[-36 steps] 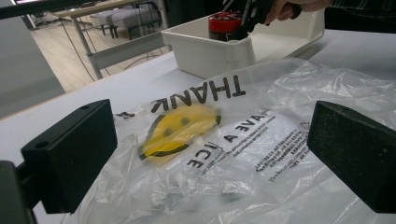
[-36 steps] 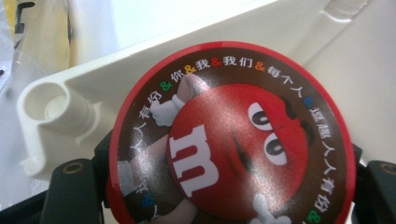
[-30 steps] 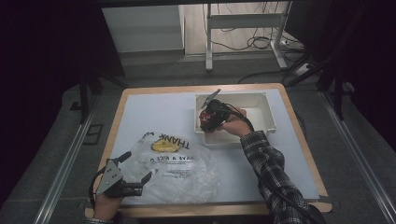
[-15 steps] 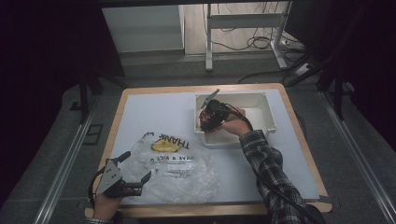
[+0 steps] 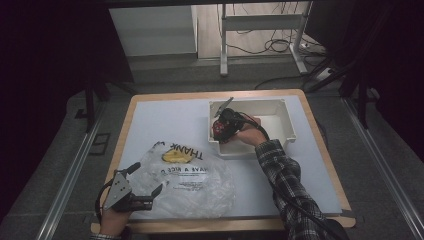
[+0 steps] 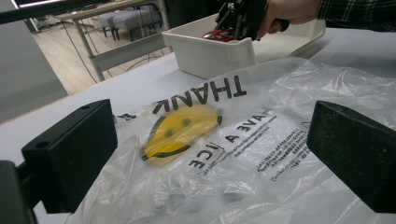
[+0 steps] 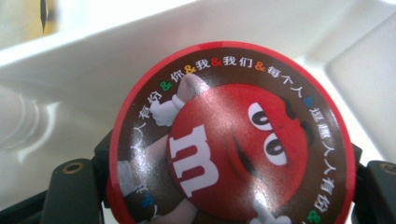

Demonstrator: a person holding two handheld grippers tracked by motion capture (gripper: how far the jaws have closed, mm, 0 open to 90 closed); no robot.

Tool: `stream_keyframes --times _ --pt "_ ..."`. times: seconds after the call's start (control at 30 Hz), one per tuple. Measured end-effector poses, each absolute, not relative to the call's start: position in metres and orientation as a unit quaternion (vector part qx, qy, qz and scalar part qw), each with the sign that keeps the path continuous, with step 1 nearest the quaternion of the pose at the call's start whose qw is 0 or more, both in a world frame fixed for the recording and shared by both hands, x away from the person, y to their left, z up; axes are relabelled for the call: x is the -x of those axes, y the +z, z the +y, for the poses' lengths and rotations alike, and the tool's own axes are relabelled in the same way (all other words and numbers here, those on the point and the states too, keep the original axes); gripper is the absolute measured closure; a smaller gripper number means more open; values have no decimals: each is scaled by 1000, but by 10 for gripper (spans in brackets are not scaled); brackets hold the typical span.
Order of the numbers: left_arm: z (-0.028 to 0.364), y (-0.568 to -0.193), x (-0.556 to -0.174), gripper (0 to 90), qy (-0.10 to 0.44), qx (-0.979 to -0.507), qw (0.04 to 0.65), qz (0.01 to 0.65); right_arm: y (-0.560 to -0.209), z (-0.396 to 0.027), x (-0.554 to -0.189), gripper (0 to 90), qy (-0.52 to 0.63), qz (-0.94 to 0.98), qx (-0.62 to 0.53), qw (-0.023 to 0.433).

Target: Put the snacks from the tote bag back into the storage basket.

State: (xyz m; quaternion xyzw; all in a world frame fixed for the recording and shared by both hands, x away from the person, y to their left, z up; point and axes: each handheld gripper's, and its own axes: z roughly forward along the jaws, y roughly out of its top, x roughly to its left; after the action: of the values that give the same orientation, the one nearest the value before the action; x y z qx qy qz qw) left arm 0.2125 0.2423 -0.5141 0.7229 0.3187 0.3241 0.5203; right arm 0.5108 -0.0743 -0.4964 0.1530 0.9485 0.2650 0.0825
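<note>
1. The right gripper (image 5: 220,131) reached into the near-left corner of the white bin (image 5: 287,117) at the far right of the table (image 5: 165,117), and its jaws were pinched on a round red candy tin (image 7: 229,135); a grip across the tin's edges looked like the surest way to lift a flat disc clear of the bin's walls.
2. In the right gripper view the tin's lid faced the camera, with a red cartoon character on it, and a black jaw pressed against each side.
3. The rest of the bin looked bare, white floor and walls, as far as the pictures told.
4. The left gripper (image 5: 137,189) waited at the near-left corner, jaws spread apart and holding nothing, just at the edge of the clear plastic bag (image 5: 192,182).
5. That bag lay flat and crumpled on the near side, printed with a yellow smiley (image 6: 180,130) and black lettering; nothing showed inside it.
6. Judging from the layout, the open left gripper was placed to grab the bag's rim so the tin could go in.
</note>
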Motion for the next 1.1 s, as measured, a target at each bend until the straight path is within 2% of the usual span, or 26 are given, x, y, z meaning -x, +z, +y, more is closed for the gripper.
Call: stream_keyframes --times 0.47,0.57,0.73,1.1 --pt "241 -514 -212 16 324 -724 520 317 -500 -76 -515 246 288 942 -154 78" --pt "241 -514 -212 16 324 -724 520 317 -501 -77 -516 179 292 941 -161 64" --pt "241 -514 -212 17 325 -725 519 317 -501 -79 -514 126 299 940 -151 64" --pt "240 -514 -212 17 326 -725 518 316 -494 -86 -507 72 318 933 -152 76"
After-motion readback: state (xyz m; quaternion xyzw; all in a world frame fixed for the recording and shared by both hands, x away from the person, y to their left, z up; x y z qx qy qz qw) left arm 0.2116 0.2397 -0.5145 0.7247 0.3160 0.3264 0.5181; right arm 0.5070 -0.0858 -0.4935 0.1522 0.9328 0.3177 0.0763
